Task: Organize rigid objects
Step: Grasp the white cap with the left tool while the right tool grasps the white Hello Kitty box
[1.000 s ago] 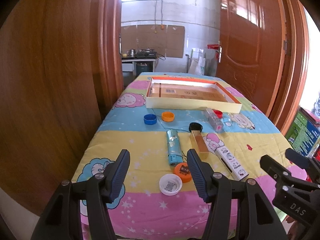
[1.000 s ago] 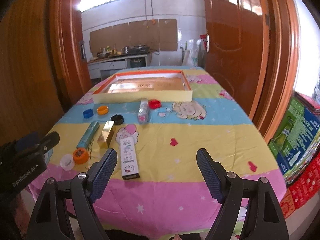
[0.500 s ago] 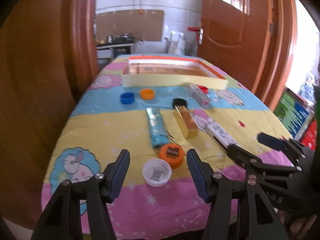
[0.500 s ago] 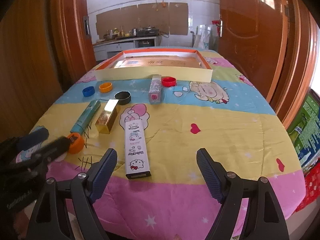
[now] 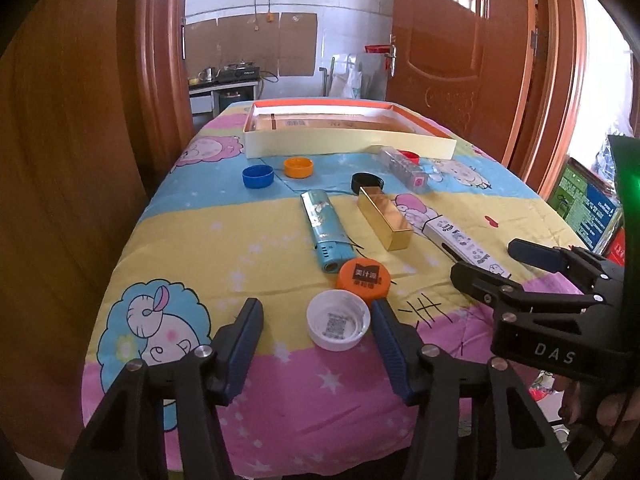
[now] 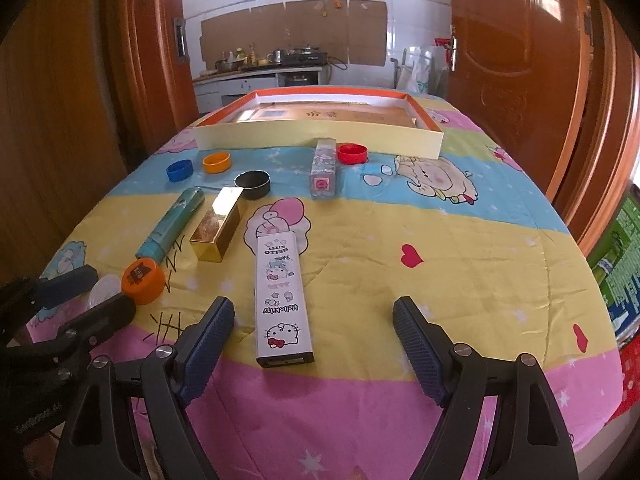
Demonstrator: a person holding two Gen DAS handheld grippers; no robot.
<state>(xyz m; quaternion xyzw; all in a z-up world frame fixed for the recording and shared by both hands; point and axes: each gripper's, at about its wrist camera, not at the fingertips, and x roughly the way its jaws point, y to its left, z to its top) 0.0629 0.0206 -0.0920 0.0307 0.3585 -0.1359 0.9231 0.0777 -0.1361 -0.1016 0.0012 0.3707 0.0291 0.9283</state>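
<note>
From the left wrist view, the left gripper [image 5: 316,322] has just been narrowing its fingers, still apart, around the white cap [image 5: 338,325] near the surface's [image 5: 240,392] front edge. At two o'clock, the right gripper [image 6: 314,326] gapes over the Hello Kitty box [image 6: 282,296]; bare cloth lies rightward.

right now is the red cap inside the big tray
No, the red cap sits on the cloth just outside the tray's front wall.
</note>
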